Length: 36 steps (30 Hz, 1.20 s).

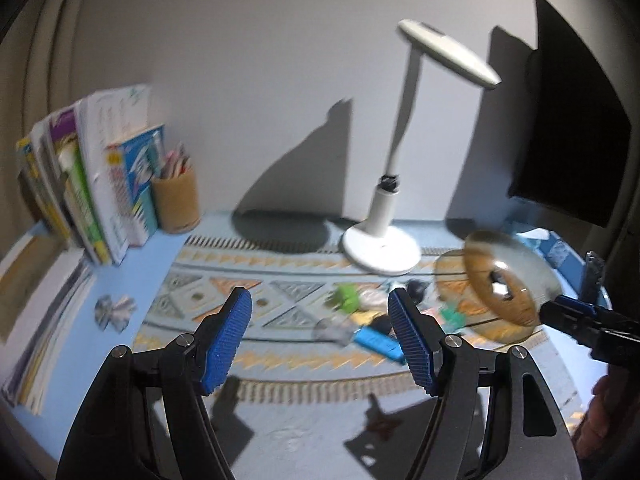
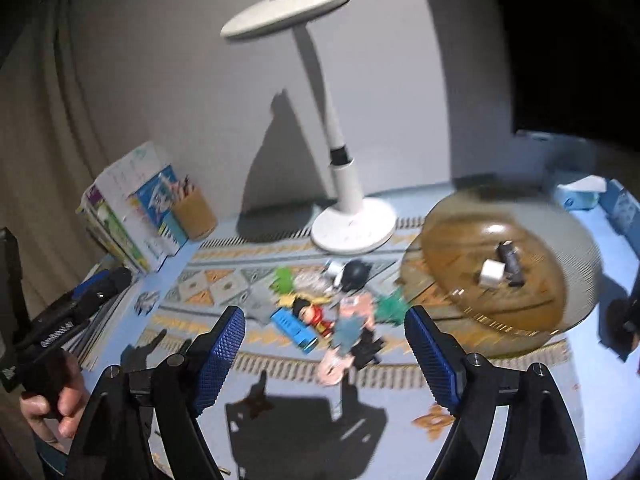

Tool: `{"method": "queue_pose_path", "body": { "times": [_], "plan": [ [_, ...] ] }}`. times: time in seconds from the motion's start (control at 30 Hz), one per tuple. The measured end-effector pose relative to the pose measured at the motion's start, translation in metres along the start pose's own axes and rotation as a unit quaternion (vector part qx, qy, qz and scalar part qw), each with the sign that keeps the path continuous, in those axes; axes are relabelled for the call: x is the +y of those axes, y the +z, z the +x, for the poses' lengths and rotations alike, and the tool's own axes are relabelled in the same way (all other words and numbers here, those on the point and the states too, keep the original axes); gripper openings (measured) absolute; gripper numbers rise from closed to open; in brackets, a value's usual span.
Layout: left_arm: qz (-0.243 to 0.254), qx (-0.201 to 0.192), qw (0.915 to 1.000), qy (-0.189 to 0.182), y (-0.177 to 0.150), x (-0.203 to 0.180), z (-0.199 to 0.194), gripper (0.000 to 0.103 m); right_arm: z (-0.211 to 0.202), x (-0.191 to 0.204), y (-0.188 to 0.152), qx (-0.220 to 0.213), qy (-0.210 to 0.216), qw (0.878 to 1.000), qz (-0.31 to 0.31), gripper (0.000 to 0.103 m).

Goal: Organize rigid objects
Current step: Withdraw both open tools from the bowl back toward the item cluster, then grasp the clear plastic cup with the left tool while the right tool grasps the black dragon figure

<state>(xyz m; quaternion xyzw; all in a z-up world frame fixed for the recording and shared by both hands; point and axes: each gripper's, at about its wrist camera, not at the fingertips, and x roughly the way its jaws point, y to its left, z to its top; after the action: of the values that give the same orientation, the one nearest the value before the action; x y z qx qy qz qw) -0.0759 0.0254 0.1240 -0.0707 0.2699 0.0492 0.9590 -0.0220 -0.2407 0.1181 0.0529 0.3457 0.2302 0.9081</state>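
A heap of small toys lies on the patterned mat [image 2: 224, 288]: a blue block [image 2: 294, 330], a red and black figure [image 2: 314, 314], a green toy [image 2: 284, 278], a black helmet [image 2: 356, 274] and a pink figure [image 2: 348, 332]. To their right an amber glass plate [image 2: 500, 320] holds a white cube [image 2: 492, 272] and a black piece [image 2: 510, 260]. My right gripper [image 2: 324, 320] hovers open over the near side of the heap with nothing between its pads. My left gripper [image 1: 320, 308] is open and empty too, left of the heap [image 1: 360, 312]. Both views are blurred.
A white desk lamp [image 1: 380, 248] stands behind the toys. Upright books [image 1: 100, 184] and a brown pencil cup [image 1: 176, 200] sit at the back left, flat papers [image 1: 48, 312] at the left edge. A dark screen [image 1: 572, 120] and blue boxes [image 2: 580, 196] are at the back right.
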Motion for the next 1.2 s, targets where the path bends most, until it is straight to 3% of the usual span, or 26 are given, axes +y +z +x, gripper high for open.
{"method": "queue_pose_path", "body": {
  "times": [0.27, 0.37, 0.7, 0.93, 1.1, 1.2],
  "plan": [
    [-0.009, 0.008, 0.9999, -0.003, -0.047, 0.009, 0.037, 0.069, 0.020, 0.012, -0.025, -0.015, -0.024, 0.999, -0.025, 0.081],
    [-0.011, 0.029, 0.9995, 0.005, -0.062, 0.007, 0.057, 0.069, 0.028, 0.008, -0.030, -0.016, -0.040, 0.999, -0.022, 0.081],
    [0.001, 0.037, 0.9993, 0.004, -0.063, -0.009, 0.060, 0.069, 0.046, -0.005, -0.036, 0.009, -0.069, 0.997, -0.013, 0.081],
    [0.036, 0.034, 0.9982, 0.033, -0.082, -0.022, 0.080, 0.069, 0.073, -0.017, -0.064, -0.004, -0.063, 0.998, -0.024, 0.081],
    [0.048, 0.039, 0.9978, 0.026, -0.086, -0.029, 0.084, 0.070, 0.079, -0.018, -0.070, -0.008, -0.063, 0.998, -0.028, 0.081],
    [0.037, 0.050, 0.9980, 0.014, -0.086, -0.025, 0.088, 0.075, 0.087, -0.020, -0.070, 0.011, -0.066, 0.997, -0.025, 0.081]
  ]
}}
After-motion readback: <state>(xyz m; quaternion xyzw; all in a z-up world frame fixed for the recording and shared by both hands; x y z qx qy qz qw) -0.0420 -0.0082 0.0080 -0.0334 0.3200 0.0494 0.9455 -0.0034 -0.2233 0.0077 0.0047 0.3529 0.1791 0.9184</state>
